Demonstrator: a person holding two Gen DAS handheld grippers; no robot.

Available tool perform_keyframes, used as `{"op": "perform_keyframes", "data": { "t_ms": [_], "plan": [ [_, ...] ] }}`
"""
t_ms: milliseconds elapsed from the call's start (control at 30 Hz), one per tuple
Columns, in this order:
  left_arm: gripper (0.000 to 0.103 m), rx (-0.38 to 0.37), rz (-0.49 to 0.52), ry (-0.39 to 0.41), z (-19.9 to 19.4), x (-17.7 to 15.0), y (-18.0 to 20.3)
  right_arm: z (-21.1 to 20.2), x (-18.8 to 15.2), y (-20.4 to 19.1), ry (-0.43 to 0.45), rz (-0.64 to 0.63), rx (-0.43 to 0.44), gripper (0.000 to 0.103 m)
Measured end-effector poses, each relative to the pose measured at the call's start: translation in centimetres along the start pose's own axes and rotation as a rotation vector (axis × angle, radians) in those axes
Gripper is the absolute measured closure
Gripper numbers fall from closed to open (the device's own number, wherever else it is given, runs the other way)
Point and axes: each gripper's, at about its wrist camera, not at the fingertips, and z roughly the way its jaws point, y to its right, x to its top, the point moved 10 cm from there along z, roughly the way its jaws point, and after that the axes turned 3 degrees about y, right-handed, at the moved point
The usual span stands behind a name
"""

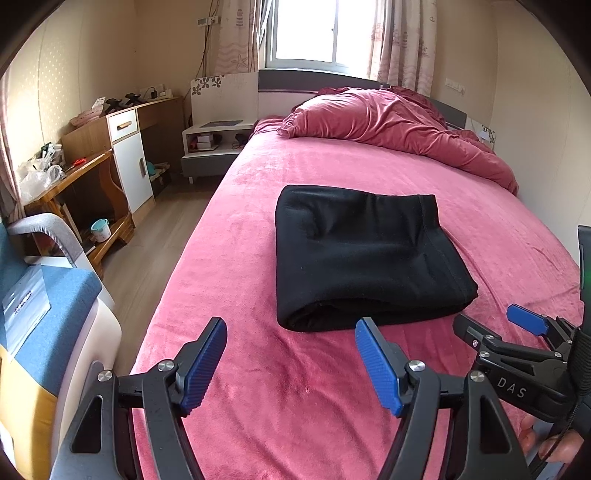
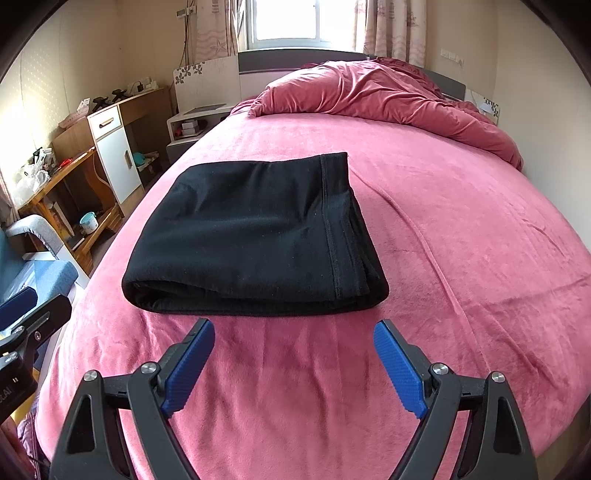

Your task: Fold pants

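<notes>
While both of my tools hang just short of the near edge of the bundle, the black pants lie folded into a thick rectangle on the pink bed, roughly in the middle of the bedspread. My left hand-held gripper stands wide, its blue pads well apart with only bedspread between them — nothing is held. My right hand-held gripper is spread just as wide and empty too, lined up with the pants' near fold and close to it but not touching.

From the left camera the right tool shows at the right edge, pointing in toward the bundle's near right corner, and from the right camera the left tool peeks in at the far left. A stitched hem runs along the right side of the top layer; the layers beneath stack up at that edge, though I cannot count them. At the head of the bed a rumpled pink quilt is heaped below the window. Left of the bed stand a nightstand and a wooden counter — cluttered, I think, with bags and small items.
</notes>
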Motion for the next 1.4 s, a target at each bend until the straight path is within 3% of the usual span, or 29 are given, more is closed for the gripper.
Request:
{"op": "perform_keyframes", "data": {
  "t_ms": [1400],
  "plan": [
    [0.029, 0.007, -0.008, 0.003, -0.73, -0.31, -0.12, -0.92, 0.03, -0.40, 0.016, -0.025, -0.005, 0.013]
  ]
}}
